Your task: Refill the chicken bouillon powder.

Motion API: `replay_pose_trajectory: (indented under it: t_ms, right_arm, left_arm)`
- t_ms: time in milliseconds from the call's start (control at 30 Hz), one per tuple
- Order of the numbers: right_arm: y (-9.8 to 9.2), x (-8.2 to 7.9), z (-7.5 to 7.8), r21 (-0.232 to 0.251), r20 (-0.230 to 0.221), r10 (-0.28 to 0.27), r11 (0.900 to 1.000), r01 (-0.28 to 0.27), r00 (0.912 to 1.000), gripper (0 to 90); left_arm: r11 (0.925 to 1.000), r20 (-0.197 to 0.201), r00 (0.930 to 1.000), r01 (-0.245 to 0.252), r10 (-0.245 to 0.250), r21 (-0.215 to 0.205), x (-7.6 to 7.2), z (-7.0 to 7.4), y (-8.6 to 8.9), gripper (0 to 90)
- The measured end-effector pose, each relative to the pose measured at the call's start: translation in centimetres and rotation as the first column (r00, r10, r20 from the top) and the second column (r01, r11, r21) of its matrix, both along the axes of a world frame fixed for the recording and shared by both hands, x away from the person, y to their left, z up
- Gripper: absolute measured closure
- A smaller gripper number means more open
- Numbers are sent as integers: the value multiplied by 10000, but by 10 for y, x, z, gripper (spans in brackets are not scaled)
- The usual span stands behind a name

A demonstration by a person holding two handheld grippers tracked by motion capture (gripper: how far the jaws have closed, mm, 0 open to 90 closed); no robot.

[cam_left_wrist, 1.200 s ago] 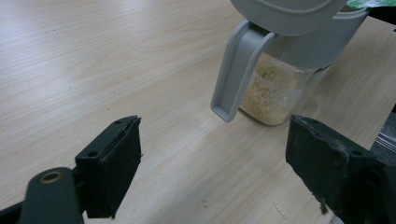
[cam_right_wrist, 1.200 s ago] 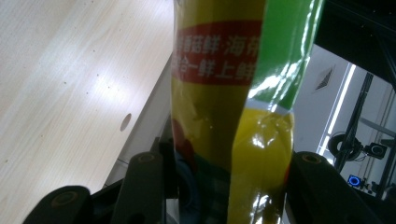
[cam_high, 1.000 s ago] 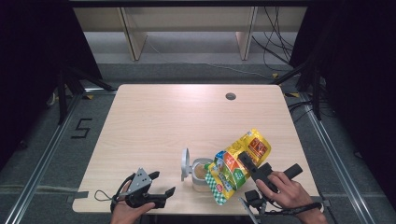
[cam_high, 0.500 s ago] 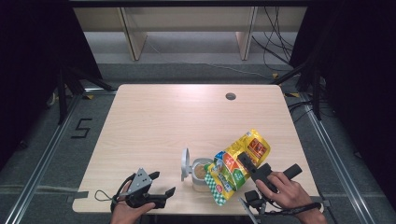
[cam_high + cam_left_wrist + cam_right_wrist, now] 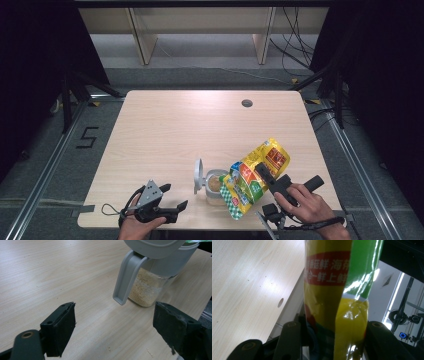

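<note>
Landmark: the jar [image 5: 216,186], a clear container part full of pale granules, standing near the front edge of the surface [image 5: 200,125] with its grey flip lid [image 5: 198,176] swung open to its left.
Pouch position: your right hand-held gripper [image 5: 266,175] holds the yellow and green pouch [image 5: 252,176] just right of the jar, tilted, its lower end down beside the jar's mouth and its upper end up and away to the right.
Long axis: the pouch runs on a slant from low beside the jar to high on the far right; I judge that any pour turns on bringing that low end over the open mouth.
Right hand-held gripper: clamped on the pouch; in the right gripper view the foil [image 5: 337,302] is pinched between its jaws.
Left hand-held gripper [image 5: 172,200]: jaws wide apart, gripping nothing, lying left of the jar and pointing at it; in the left gripper view the jar [image 5: 147,287] stands just beyond the jaw tips.
Nearer hand: your right works at the jar; your left is free to steady it.
Writing: a red band [image 5: 327,271] on the pouch carries white Chinese characters; I read 鲜 and 海 among them, the rest is cut off. No brand name is legible.
</note>
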State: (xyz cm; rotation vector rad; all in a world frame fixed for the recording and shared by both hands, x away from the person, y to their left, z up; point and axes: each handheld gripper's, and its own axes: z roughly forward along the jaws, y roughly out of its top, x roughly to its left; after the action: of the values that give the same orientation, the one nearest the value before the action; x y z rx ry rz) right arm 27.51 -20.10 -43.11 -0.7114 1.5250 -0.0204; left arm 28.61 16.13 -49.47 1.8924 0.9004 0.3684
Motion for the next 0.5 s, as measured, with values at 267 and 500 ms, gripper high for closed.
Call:
replay_pose_trajectory:
  t_ms: [267, 500]
  right_arm:
    - [1, -1, 1, -12, 19, 23, 10000, -23, 10000, 638]
    - [1, -1, 1, -3, -46, 5, 10000, -5, 10000, 638]
  left_arm:
    - [10000, 0, 10000, -6, 6, -5, 0, 0, 0, 179]
    - [9999, -14, 10000, -76, 76, -132, -1, 0, -1, 179]
